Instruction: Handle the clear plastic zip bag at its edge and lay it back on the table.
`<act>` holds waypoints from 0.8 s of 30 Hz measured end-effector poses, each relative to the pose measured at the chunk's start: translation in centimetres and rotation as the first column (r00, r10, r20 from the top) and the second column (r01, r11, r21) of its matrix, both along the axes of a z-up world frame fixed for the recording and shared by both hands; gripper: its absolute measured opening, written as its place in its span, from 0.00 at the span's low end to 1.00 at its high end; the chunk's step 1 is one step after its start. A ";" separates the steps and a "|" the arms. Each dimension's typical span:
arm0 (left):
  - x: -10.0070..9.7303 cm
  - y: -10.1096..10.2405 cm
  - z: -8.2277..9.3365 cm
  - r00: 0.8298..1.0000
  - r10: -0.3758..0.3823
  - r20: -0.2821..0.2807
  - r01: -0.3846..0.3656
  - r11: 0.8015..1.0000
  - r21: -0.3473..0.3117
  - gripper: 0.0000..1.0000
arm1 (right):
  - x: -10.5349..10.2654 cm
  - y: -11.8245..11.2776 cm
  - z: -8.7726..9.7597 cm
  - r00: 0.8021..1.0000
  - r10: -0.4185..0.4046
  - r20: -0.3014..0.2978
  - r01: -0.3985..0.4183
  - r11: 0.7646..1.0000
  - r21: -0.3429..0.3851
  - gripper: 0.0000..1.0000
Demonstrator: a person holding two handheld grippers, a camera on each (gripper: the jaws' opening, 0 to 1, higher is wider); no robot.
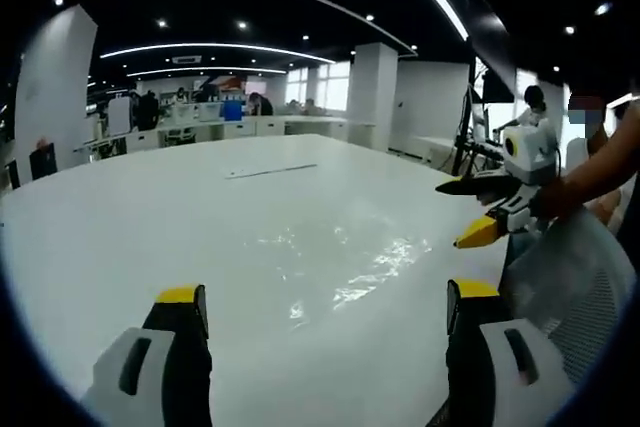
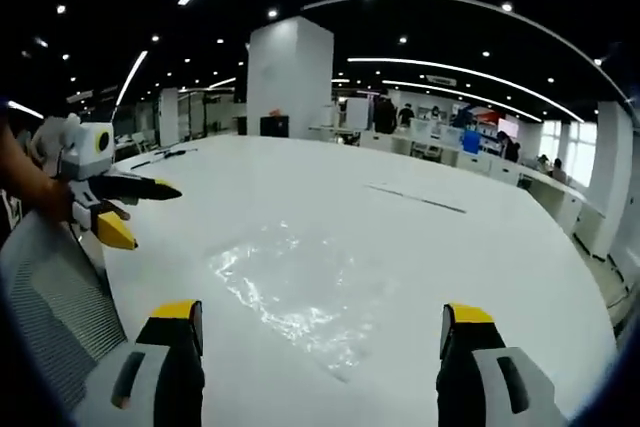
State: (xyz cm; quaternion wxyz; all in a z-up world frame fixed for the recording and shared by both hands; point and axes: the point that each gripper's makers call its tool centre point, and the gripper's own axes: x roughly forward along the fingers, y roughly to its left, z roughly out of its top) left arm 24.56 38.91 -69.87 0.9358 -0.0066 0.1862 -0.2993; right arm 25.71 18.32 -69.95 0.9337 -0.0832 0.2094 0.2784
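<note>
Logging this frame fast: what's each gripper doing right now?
Left gripper: open, holding nothing.
Right gripper: open, holding nothing; the clear zip bag lies on the table.

The clear plastic zip bag lies flat on the white table, not held by anything. It is transparent and wrinkled, so the ceiling lights make bright glints on its surface. In the right gripper view it lies near the table's closest edge. In the left gripper view the bag appears as a shiny patch on the table, again near the closest edge.
</note>
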 end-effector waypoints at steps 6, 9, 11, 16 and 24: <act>0.3 0.7 0.1 1.000 0.016 -0.002 -0.016 1.000 -0.005 0.99 | 0.2 -0.2 -0.3 1.000 -0.011 -0.004 0.011 1.000 -0.002 1.00; 0.1 0.6 0.1 1.000 0.011 -0.003 -0.011 1.000 -0.003 0.99 | 0.0 0.0 -0.4 1.000 -0.008 -0.007 0.008 1.000 -0.010 1.00; -0.1 0.2 0.2 1.000 0.001 -0.007 0.000 1.000 0.008 0.99 | -0.1 0.0 -0.4 1.000 -0.004 -0.009 0.004 1.000 -0.014 1.00; -0.6 -0.4 0.0 1.000 -0.020 -0.012 0.020 1.000 0.022 0.99 | -0.2 -0.1 -0.3 1.000 -0.008 -0.001 0.008 1.000 -0.013 1.00; -0.6 -0.1 -0.2 0.999 -0.027 -0.016 0.028 0.999 0.031 0.99 | 0.0 -0.3 -0.2 1.000 -0.018 0.000 0.018 1.000 -0.008 1.00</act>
